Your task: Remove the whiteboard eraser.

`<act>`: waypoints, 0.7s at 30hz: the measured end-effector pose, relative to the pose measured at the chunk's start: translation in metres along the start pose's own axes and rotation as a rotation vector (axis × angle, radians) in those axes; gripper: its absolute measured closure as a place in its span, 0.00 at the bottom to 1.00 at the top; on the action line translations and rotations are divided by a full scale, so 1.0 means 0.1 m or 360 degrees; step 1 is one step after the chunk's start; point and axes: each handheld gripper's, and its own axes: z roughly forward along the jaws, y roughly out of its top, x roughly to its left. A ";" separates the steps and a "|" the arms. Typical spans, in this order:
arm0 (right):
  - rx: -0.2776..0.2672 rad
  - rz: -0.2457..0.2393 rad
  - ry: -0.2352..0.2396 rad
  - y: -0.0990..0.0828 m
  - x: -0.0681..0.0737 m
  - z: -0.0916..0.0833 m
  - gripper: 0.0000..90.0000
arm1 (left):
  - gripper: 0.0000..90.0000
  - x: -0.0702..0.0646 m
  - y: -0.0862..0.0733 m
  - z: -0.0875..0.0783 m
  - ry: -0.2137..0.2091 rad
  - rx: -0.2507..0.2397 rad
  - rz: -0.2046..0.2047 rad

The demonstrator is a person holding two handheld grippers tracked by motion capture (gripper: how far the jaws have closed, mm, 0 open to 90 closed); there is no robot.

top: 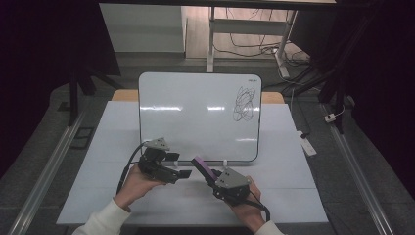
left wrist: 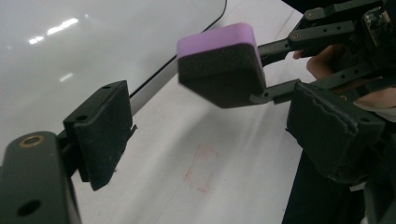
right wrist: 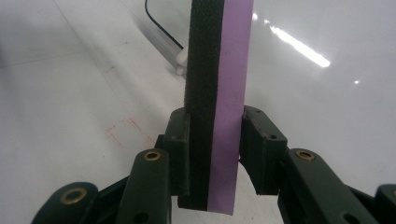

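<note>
The purple-backed eraser [top: 203, 169] is held fast in the right gripper [top: 215, 180], its jaws clamped on the two broad faces, as is seen plainly in the right gripper view, where the eraser [right wrist: 217, 102] stands up lengthwise between them, black felt on one side and purple on the other. It is carried clear of the worktop [top: 112, 147], at the near edge of the whiteboard [top: 195, 115]. The left gripper [top: 182, 166] is kept just to the left of it, jaws set wide with nothing between them; in its own view the eraser [left wrist: 219, 65] is seen just beyond its jaws. The black scribble [top: 243, 104] lies far and to the right of the eraser, high on the right part of the board, so the right hand is judged the nearer. The eraser's long axis is pointed far and left, away from the mark, and a swing to the right is likely called for. Open board is left all around the scribble, though the board's right edge is close by.
</note>
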 end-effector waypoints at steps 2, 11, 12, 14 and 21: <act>0.0000 -0.0010 -0.0001 0.00 0.02 0.00 0.72 | 0.19 0.00 0.01 0.02 -0.0012 0.0006 0.0003; -0.0013 -0.0129 -0.0037 0.02 0.10 0.01 0.72 | 0.25 0.07 0.11 0.18 -0.0119 0.0049 -0.0015; -0.0011 -0.0145 -0.0043 0.03 0.11 0.01 0.72 | 0.26 0.07 0.11 0.18 -0.0119 0.0049 -0.0015; -0.0013 -0.0164 -0.0050 0.03 0.14 0.01 0.72 | 0.28 0.09 0.11 0.24 -0.0156 0.0071 -0.0029; -0.0024 -0.0222 -0.0066 0.04 0.18 0.01 0.72 | 0.40 0.11 0.11 0.29 -0.0213 0.0112 -0.0029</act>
